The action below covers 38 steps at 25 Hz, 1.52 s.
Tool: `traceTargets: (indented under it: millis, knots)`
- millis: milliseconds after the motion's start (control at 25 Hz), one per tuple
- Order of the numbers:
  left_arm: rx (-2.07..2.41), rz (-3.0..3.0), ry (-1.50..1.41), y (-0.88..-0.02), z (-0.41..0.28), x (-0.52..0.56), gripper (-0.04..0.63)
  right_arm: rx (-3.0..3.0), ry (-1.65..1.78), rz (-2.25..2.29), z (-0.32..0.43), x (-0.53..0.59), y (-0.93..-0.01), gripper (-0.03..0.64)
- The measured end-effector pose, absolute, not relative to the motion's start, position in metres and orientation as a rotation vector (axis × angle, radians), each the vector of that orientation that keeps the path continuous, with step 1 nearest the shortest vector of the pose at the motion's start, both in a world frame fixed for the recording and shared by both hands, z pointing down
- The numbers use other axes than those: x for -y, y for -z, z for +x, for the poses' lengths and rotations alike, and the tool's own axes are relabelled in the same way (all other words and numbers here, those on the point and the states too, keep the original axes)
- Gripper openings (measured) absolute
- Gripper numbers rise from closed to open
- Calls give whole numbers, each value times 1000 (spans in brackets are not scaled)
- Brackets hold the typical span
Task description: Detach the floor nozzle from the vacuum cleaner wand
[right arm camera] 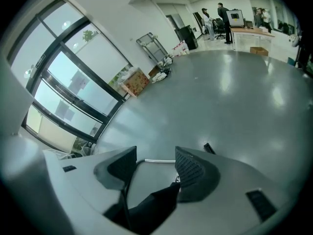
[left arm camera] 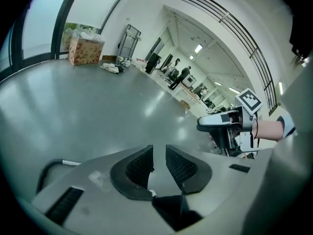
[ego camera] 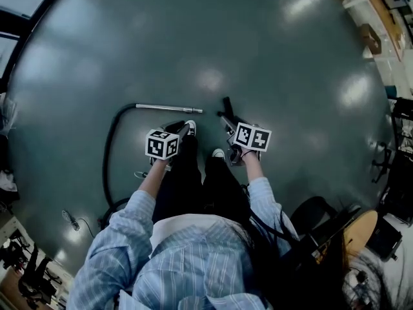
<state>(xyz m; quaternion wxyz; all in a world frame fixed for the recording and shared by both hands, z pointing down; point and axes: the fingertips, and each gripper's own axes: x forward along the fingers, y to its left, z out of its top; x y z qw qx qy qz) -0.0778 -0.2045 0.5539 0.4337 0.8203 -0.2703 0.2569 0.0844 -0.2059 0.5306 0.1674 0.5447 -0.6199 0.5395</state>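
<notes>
**Clerk:** Entry one, the left gripper [left arm camera: 159,153]?

**Checker:** Grey body with black ribbed pads [left arm camera: 141,166]. The jaws stand a narrow slot apart and are released, with only bare floor showing through the slot. In the head view it is held in front of the person's legs, with its marker cube behind it.

**Clerk:** Entry two, the right gripper [right arm camera: 155,166]?

**Checker:** Same build. The jaws are spread wide and clasp nothing; floor shows in the gap, well below. It is held beside the left gripper, the two apart from each other.

**Clerk:** Entry three, the task's things?

**Checker:** One slim silver metal vacuum wand [ego camera: 169,108], lying flat on the floor ahead of the person's white-toed shoes [ego camera: 219,152]. Its left end joins a black hose [ego camera: 110,150], which curves back toward the person's left side. One black floor nozzle [ego camera: 227,102], a small dark piece on the floor just right of the wand's free end and apart from it. It lies near the right gripper's tips, but its shape is too small to make out. Neither gripper touches the wand or the nozzle.

**Clerk:** Entry four, surroundings?

**Checker:**
- A glossy grey-green floor [ego camera: 277,44].
- A brown cardboard box [right arm camera: 136,82] beside tall dark-framed windows [right arm camera: 73,77].
- A metal trolley [right arm camera: 152,45] near that box.
- A wooden desk [right arm camera: 249,32] far off, with people standing by it.
</notes>
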Motion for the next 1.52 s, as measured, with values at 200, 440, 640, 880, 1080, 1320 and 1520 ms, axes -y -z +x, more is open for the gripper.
traceTargets:
  millis: [200,440,640,880,1080,1320,1520]
  knots:
    - [711,2051,-602,-526,-60,164,49,1823,-1569,1528,101,163,-501,242]
    - [767,1998,-319,-466,-6,108,41,1870,-1560,1494,132,102,-472,219]
    - [830,2013,-245,-438,13,81,41,1947,-1494,1456,141,74,-452,165]
    - [892,2019,-182,-414,24,49,37,2009,-1523,1414,147,40,-447,96]
    - [880,2101,-254,-403,17,23,37,2019,-1548,1350,132,22,-458,71]
    - [952,2102,-275,-398,0,2,37,2070,-1442,1280,117,8,-456,63]
    - [977,2064,-279,-408,-19,-16,37,2071,-1396,1218,93,-4,-464,61]
